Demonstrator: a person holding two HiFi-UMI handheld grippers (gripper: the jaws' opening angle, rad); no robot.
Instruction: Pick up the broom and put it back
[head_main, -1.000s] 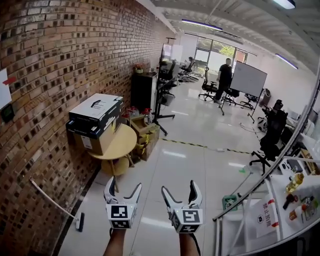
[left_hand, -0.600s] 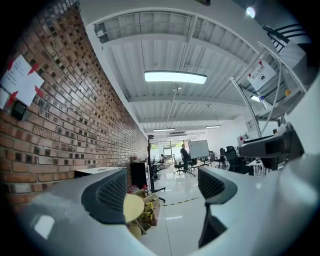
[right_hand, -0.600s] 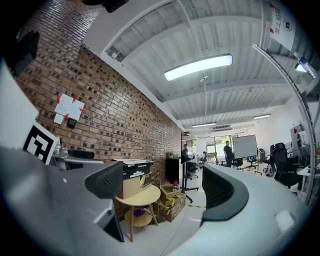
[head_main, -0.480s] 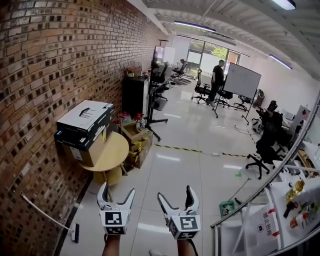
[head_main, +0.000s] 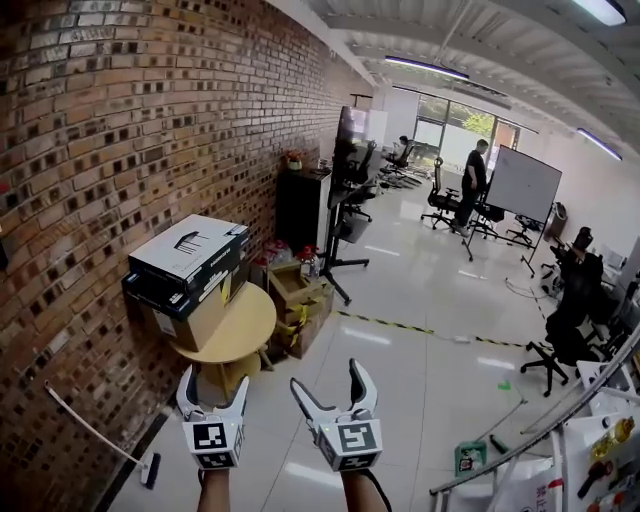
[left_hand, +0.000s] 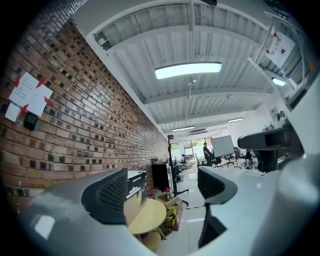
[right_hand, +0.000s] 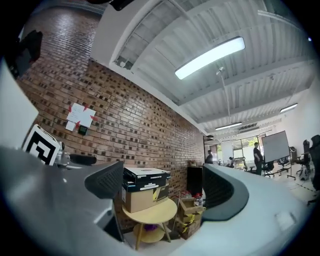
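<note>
A broom (head_main: 100, 436) with a long white handle leans low against the brick wall at the bottom left of the head view, its dark head (head_main: 151, 470) on the floor. My left gripper (head_main: 213, 395) stands open to the right of the broom, apart from it, with nothing between its jaws. My right gripper (head_main: 326, 386) is open beside it, also empty. In the left gripper view (left_hand: 162, 187) and the right gripper view (right_hand: 162, 185) the jaws frame the round table ahead; the broom is out of sight there.
A round wooden table (head_main: 235, 330) carries stacked boxes (head_main: 188, 270) against the brick wall (head_main: 120, 140). Cardboard boxes (head_main: 298, 300), a black cabinet (head_main: 300, 205) and a stand follow along the wall. Office chairs (head_main: 570, 320), a whiteboard and a person (head_main: 476, 170) stand farther off.
The view has swung right and forward along the wall. Both grippers stay open and sit a little lower and further left in the frame. The broom keeps its place.
</note>
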